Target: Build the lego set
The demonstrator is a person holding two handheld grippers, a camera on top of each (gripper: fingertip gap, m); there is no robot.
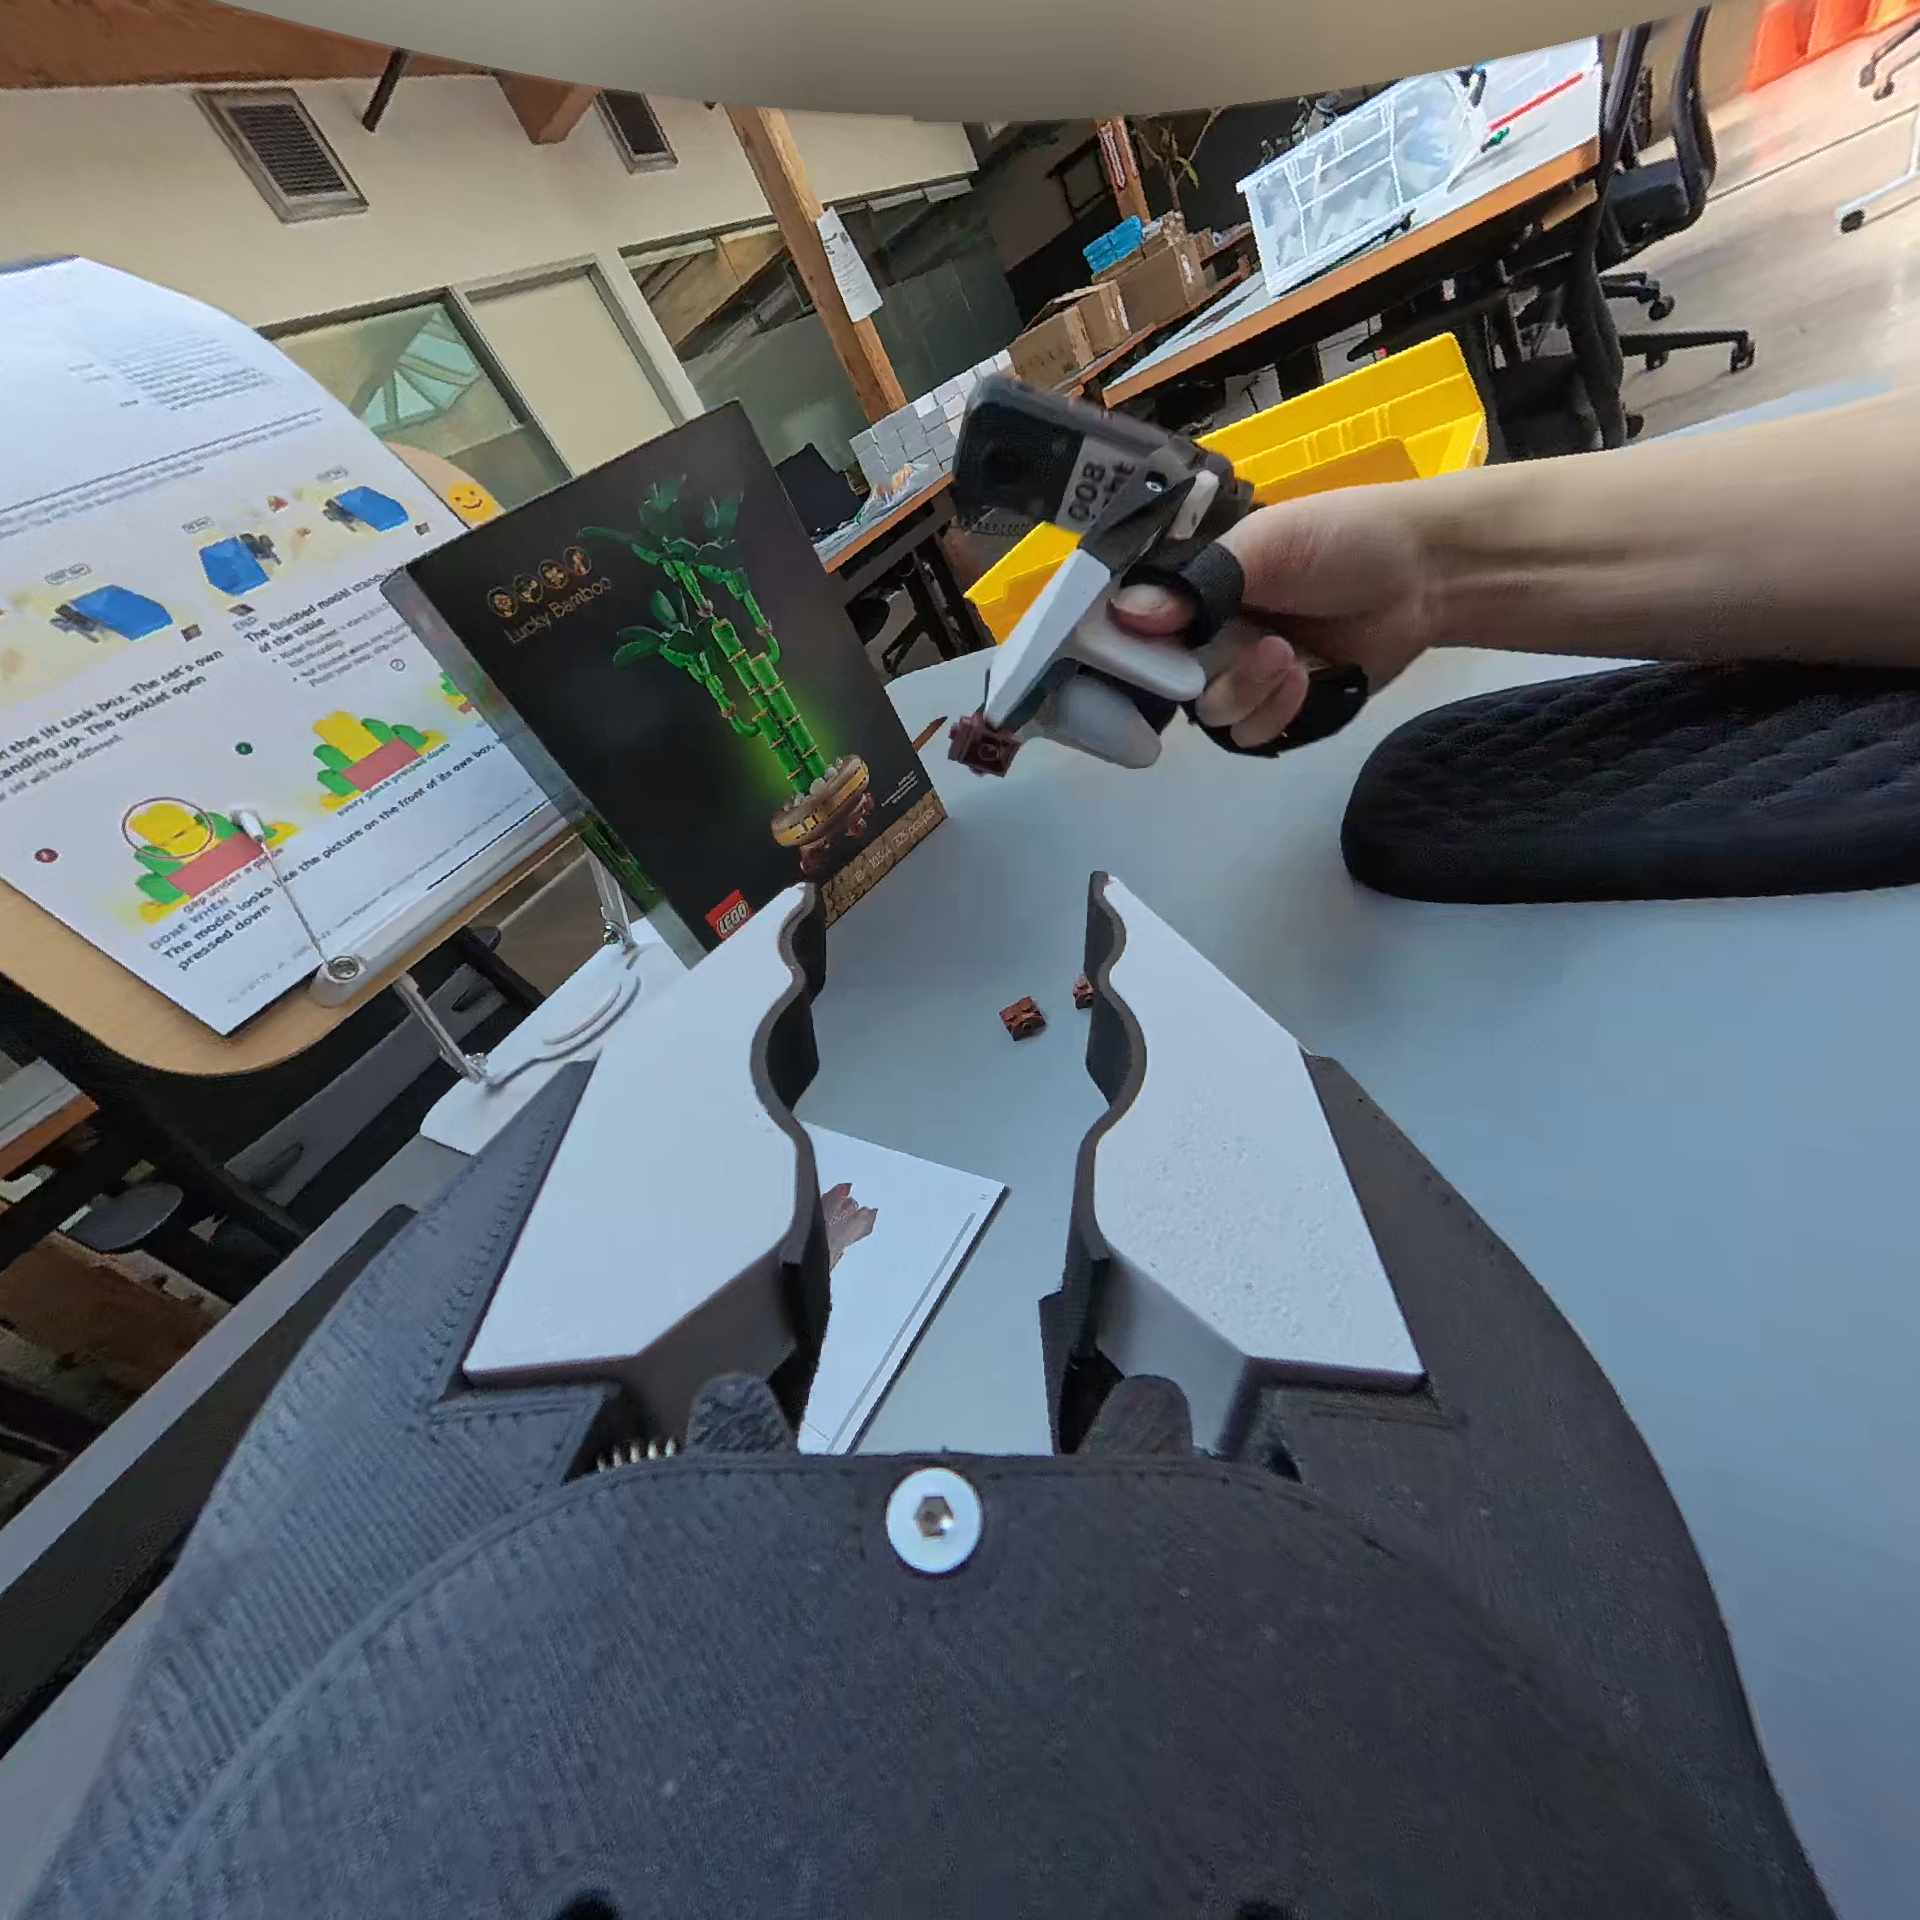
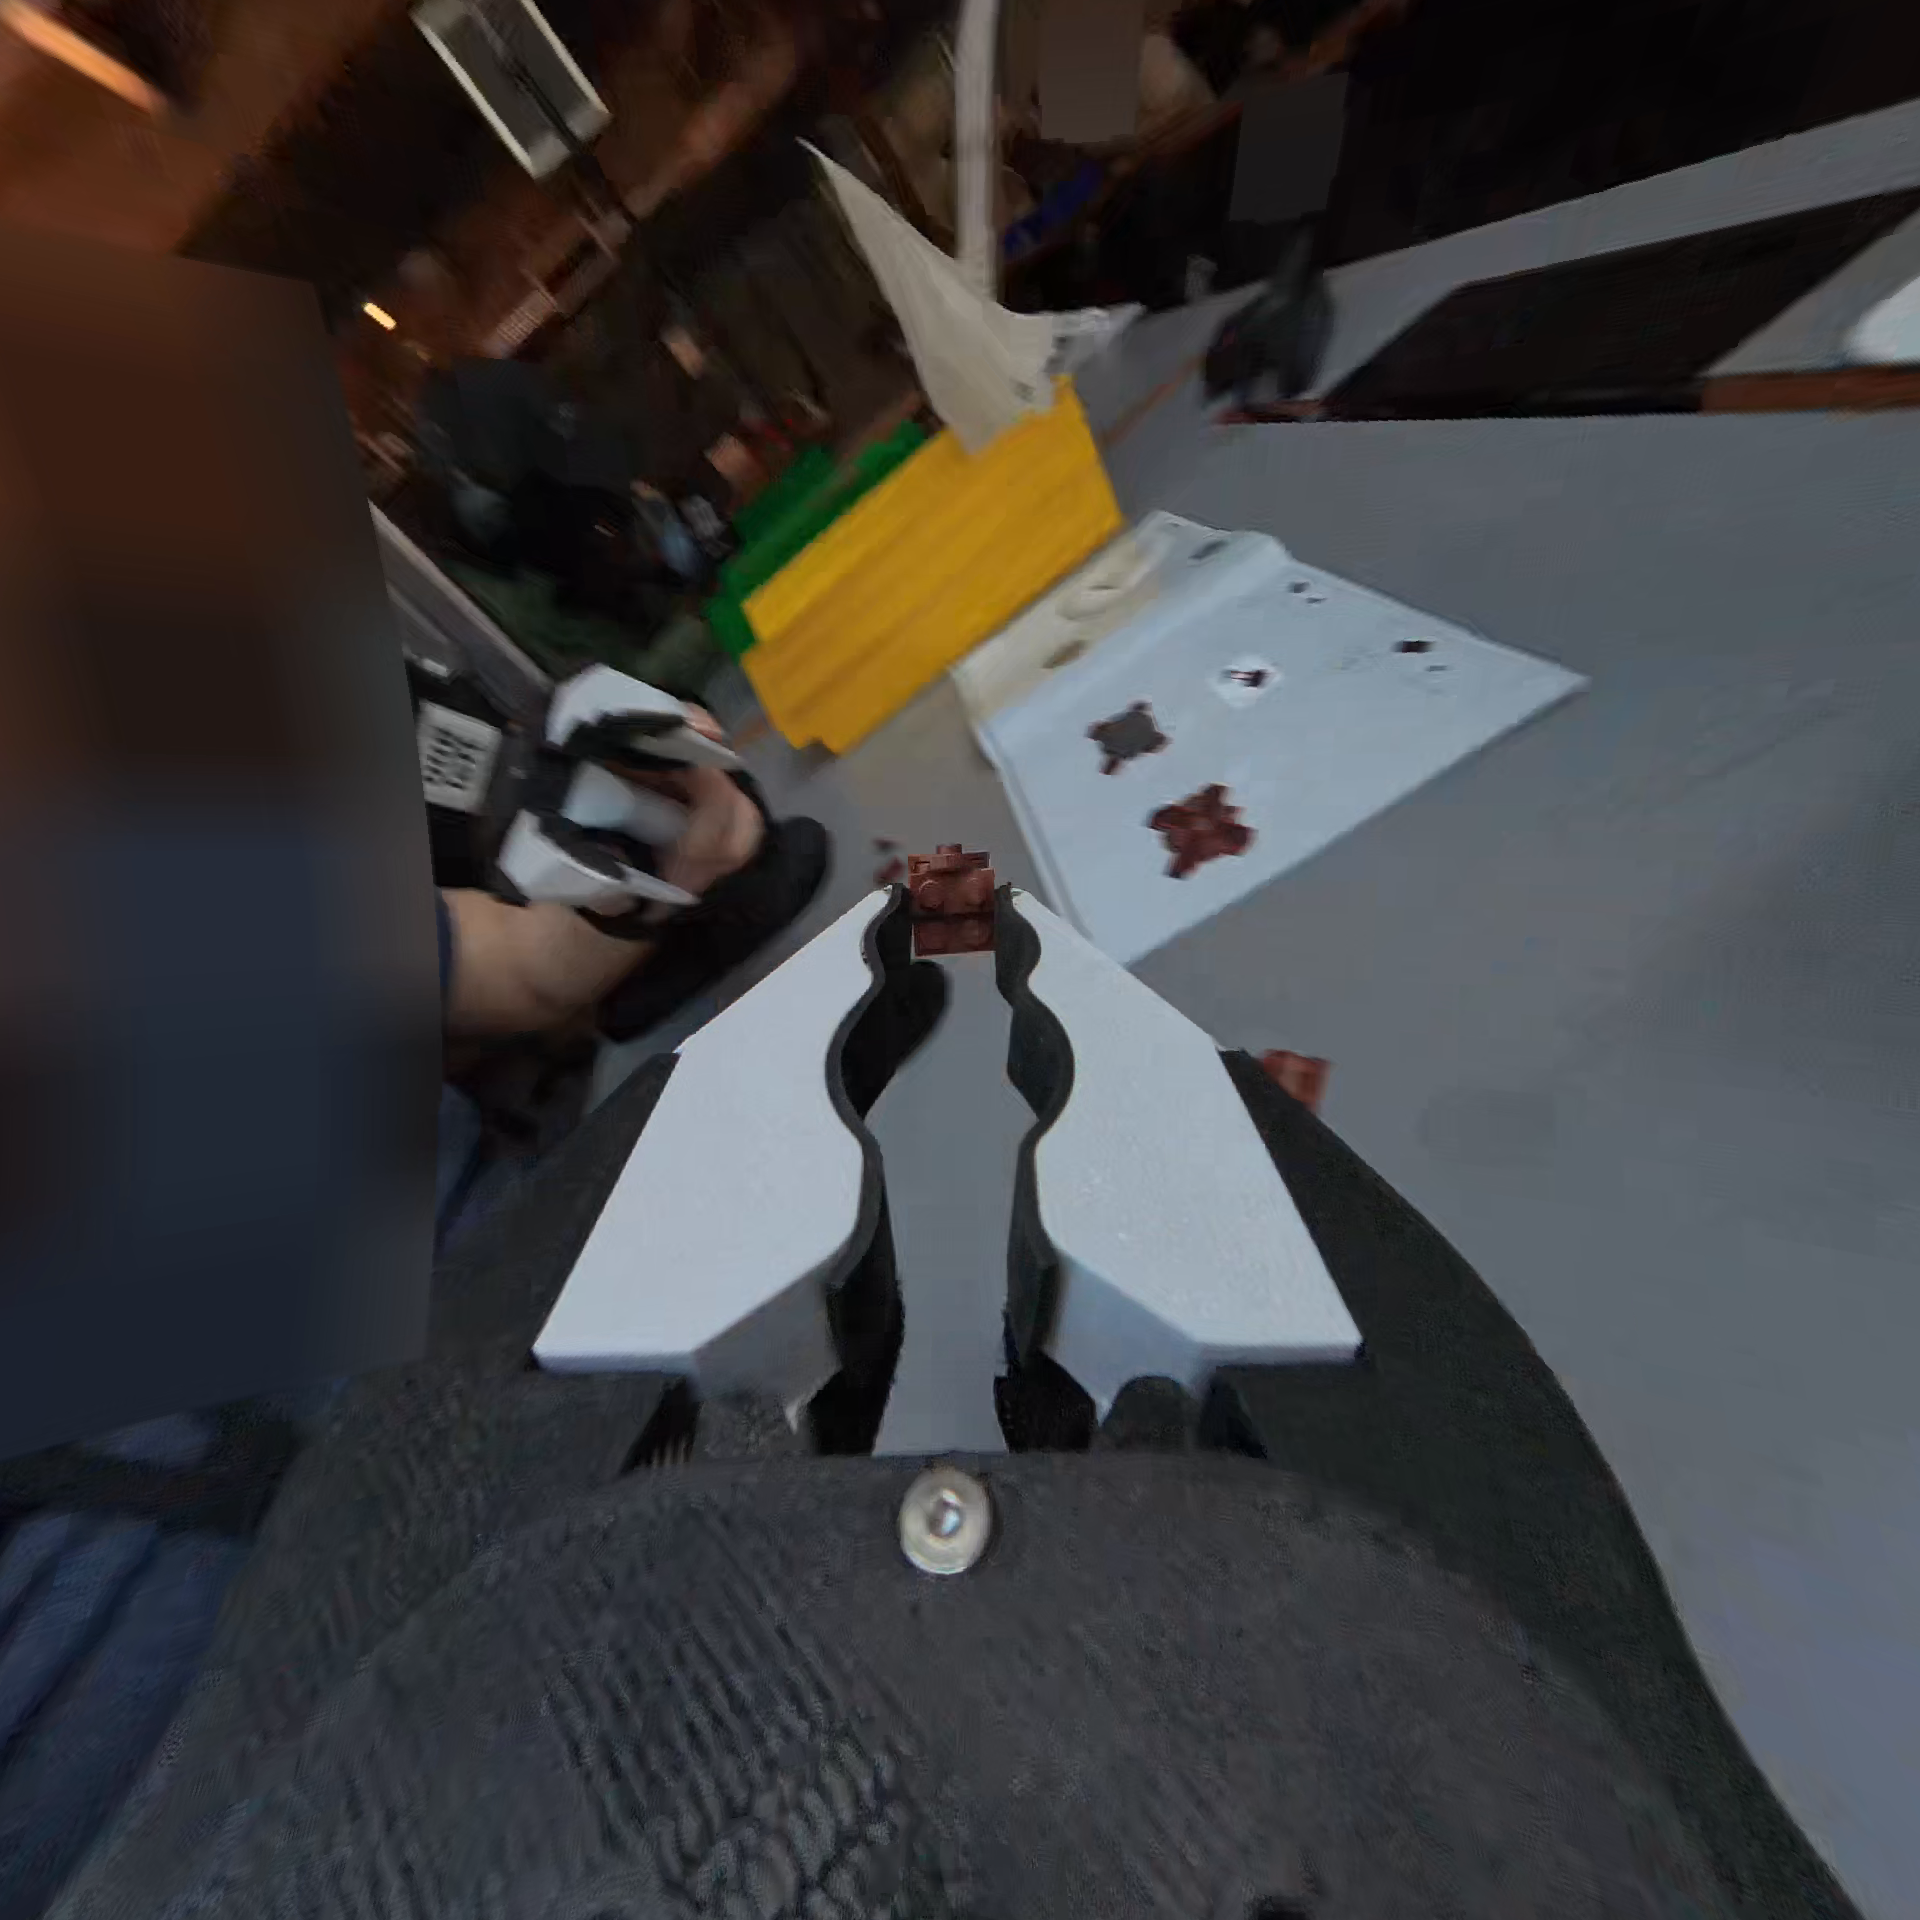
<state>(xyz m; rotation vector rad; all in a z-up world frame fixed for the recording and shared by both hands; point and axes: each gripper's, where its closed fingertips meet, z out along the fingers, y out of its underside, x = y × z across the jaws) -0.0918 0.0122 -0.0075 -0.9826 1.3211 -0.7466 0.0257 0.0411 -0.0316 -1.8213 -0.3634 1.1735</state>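
My right gripper [image 2: 948, 906] is shut on a small reddish-brown brick piece [image 2: 948, 902] at its fingertips and holds it above the grey table. The same gripper [image 1: 992, 727] and held piece [image 1: 982, 750] show in the left wrist view, beyond my left gripper. My left gripper [image 1: 951, 899] is open and empty, low over the table. Two small brown bricks [image 1: 1023, 1019] lie on the table between its fingertips, one [image 1: 1084, 990] partly hidden by the right finger. The open left gripper also shows at the left of the right wrist view [image 2: 707, 810]. Another brown brick [image 2: 1297, 1075] lies beside the right finger.
The set's black box [image 1: 686, 665] stands upright behind the bricks. An instruction sheet [image 1: 177, 644] leans on a stand at the left. An open booklet [image 2: 1278, 717] lies on the table. A yellow bin [image 1: 1340, 436] stands at the far edge. A black padded rest [image 1: 1642, 779] lies at the right. The left gripper's tips are roughly 12 cm from the right gripper's.
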